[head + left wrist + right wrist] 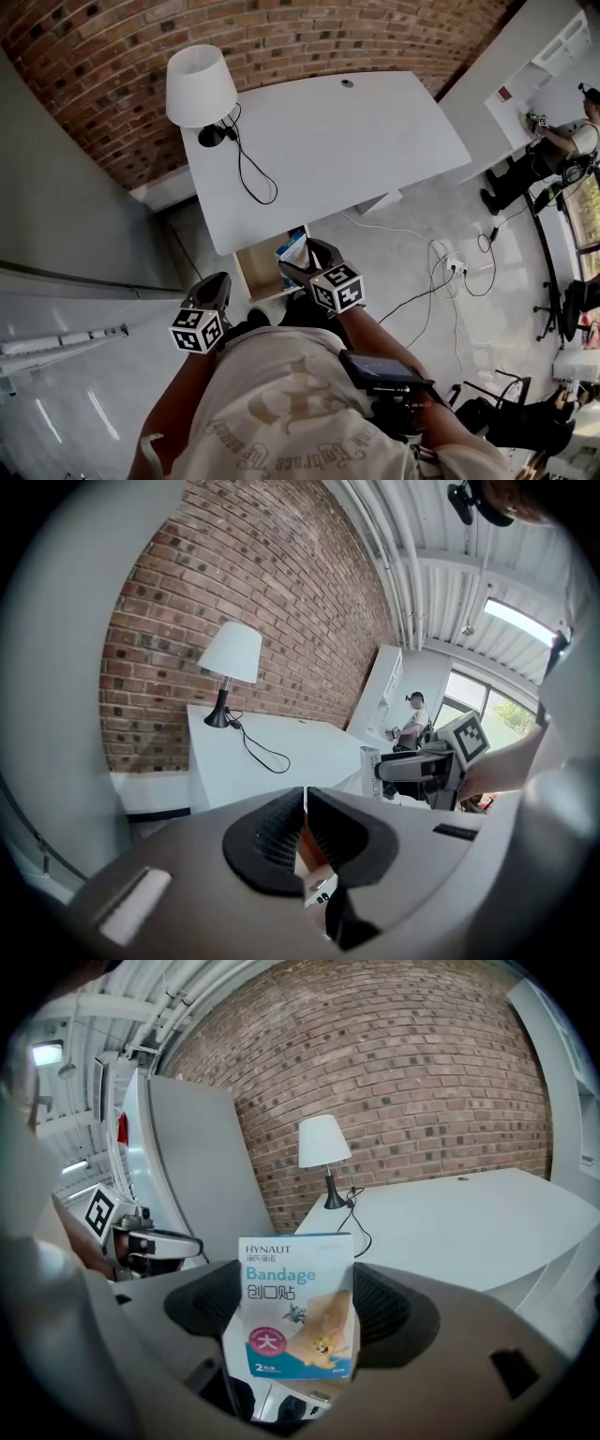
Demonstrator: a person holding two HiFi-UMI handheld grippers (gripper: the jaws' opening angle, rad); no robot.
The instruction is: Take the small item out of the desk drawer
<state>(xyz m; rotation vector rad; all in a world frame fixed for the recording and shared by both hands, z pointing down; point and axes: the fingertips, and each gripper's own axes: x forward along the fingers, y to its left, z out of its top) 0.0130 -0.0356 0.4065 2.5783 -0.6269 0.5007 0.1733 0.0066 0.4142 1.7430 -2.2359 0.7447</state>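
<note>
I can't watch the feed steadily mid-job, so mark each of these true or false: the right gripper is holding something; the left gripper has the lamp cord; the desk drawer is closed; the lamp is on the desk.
1. The right gripper is shut on a bandage box. True.
2. The left gripper holds the lamp cord. False: its jaws are together with nothing between them, and the cord lies on the desk.
3. The desk drawer is closed. False: the drawer stands open under the desk's front edge.
4. The lamp stands on the desk at the corner by the brick wall. True.
</note>
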